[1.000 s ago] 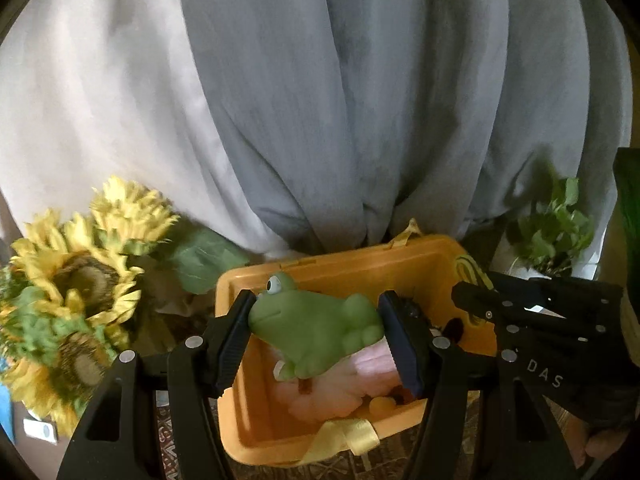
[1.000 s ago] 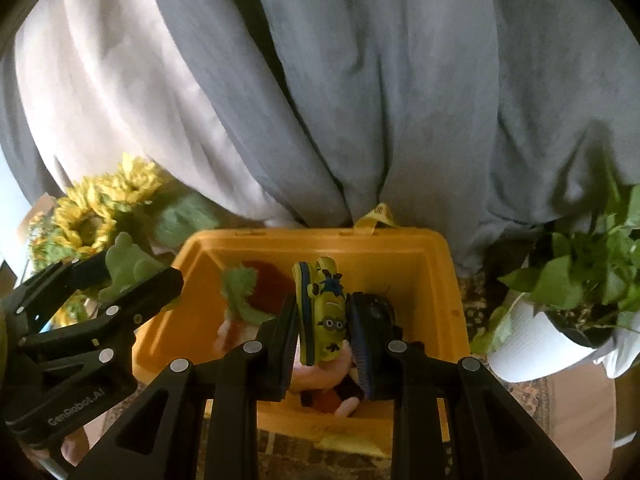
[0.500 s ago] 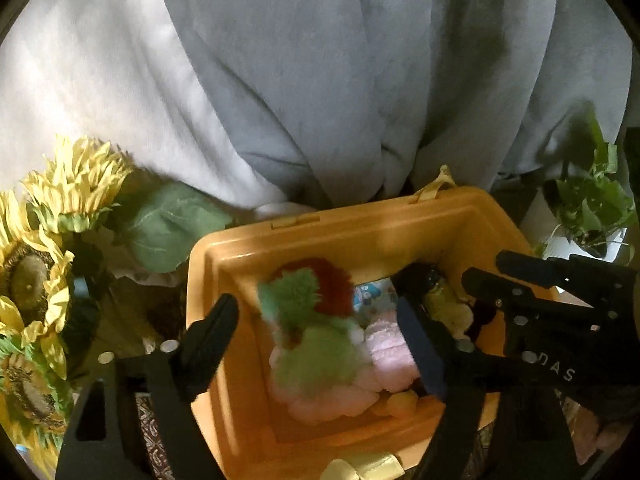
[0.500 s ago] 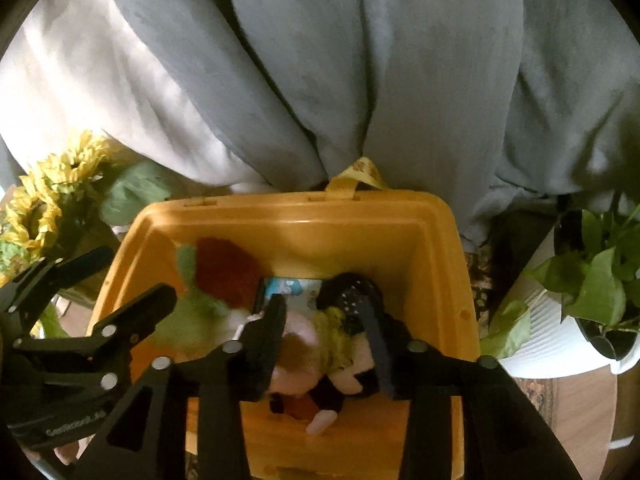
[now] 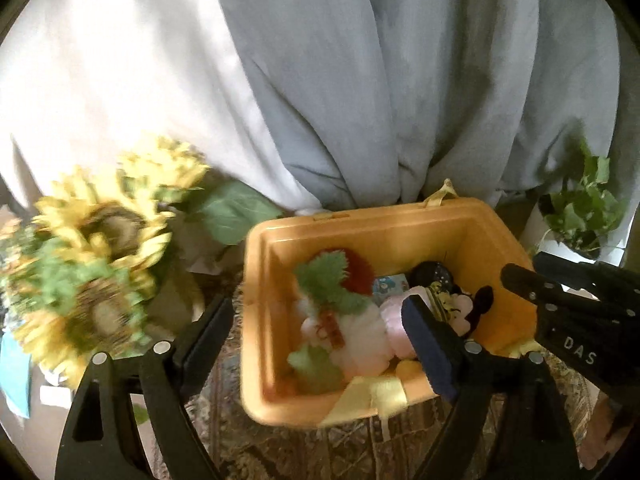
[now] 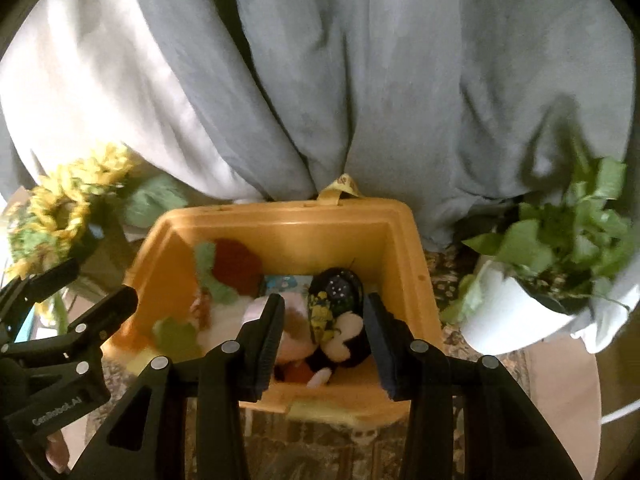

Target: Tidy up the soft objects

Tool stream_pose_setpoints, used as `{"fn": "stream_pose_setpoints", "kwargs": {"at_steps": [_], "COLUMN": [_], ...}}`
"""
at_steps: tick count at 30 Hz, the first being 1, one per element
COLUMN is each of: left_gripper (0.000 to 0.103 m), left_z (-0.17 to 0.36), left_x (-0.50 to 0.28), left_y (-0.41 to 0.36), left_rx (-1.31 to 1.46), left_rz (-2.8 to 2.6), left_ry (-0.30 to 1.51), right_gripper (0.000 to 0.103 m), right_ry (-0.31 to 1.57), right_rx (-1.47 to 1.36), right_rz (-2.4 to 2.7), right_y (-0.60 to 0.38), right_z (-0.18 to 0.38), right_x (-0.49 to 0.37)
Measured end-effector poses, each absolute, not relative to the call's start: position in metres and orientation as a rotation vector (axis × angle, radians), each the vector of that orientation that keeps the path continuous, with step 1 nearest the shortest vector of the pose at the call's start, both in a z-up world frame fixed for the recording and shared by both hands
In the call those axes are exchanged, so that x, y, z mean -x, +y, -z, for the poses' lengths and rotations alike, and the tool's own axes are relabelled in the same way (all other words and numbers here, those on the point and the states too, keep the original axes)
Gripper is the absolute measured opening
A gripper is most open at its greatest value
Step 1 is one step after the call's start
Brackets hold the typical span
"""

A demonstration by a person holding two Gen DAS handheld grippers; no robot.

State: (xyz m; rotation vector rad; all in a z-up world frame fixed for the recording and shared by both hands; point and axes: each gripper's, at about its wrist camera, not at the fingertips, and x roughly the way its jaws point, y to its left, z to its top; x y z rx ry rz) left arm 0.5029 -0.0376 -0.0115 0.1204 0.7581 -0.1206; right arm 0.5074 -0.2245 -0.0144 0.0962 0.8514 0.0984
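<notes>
From my left wrist view, the left gripper (image 5: 320, 330) has nothing between its fingers and its jaws are opening wide; the left finger sits outside the near-left wall of the orange bin (image 5: 256, 300), the right finger over the pile inside. Between the fingers lies the soft heap: a green-and-red plush (image 5: 332, 276) toward the far side and a white plush (image 5: 360, 340) nearer me. The frog I would expect there is blurred into the pile, so I cannot say which way it faces. Beyond the right finger rests the black-eared mouse plush (image 5: 468, 308). I judge the drop-off step done on this side; the next move calls for pulling clear of the rim and looking for another soft thing outside the bin. From my right wrist view, the right gripper (image 6: 324, 332) stands part open, pads free of everything, fingers straddling the near-right corner of the bin. Just ahead, between them, lies the yellow minion toy (image 6: 320, 312), its long axis running away from me along the fingers, its head end hard to tell, pressed against the mouse plush. The sunflowers (image 6: 60, 208) and potted plant (image 6: 560, 248) flank the bin.
</notes>
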Motion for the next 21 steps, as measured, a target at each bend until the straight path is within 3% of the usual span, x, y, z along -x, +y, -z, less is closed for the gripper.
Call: {"fn": "stream_pose_setpoints", "kwargs": {"at_steps": [4, 8, 9, 21], "left_gripper": [0.096, 0.101, 0.102, 0.103], "left_z": [-0.008, -0.025, -0.029, -0.045], "left_x": [-0.469, -0.433, -0.422, -0.327], "left_y": [-0.031, -0.022, -0.019, 0.003], "left_rx": [-0.123, -0.13, -0.131, -0.171], "left_rz": [0.092, 0.059, 0.047, 0.027], "left_ry": [0.696, 0.63, 0.61, 0.457], "right_gripper": [0.043, 0.065, 0.067, 0.071], "right_ry": [0.807, 0.76, 0.744, 0.633], "right_rx": [-0.094, -0.105, -0.106, -0.142], "right_rz": [-0.103, -0.089, -0.077, 0.024], "right_y": [-0.218, -0.214, -0.213, -0.205], "right_z": [-0.006, -0.022, -0.026, -0.042], "right_x": [-0.475, -0.44, -0.43, -0.324]}}
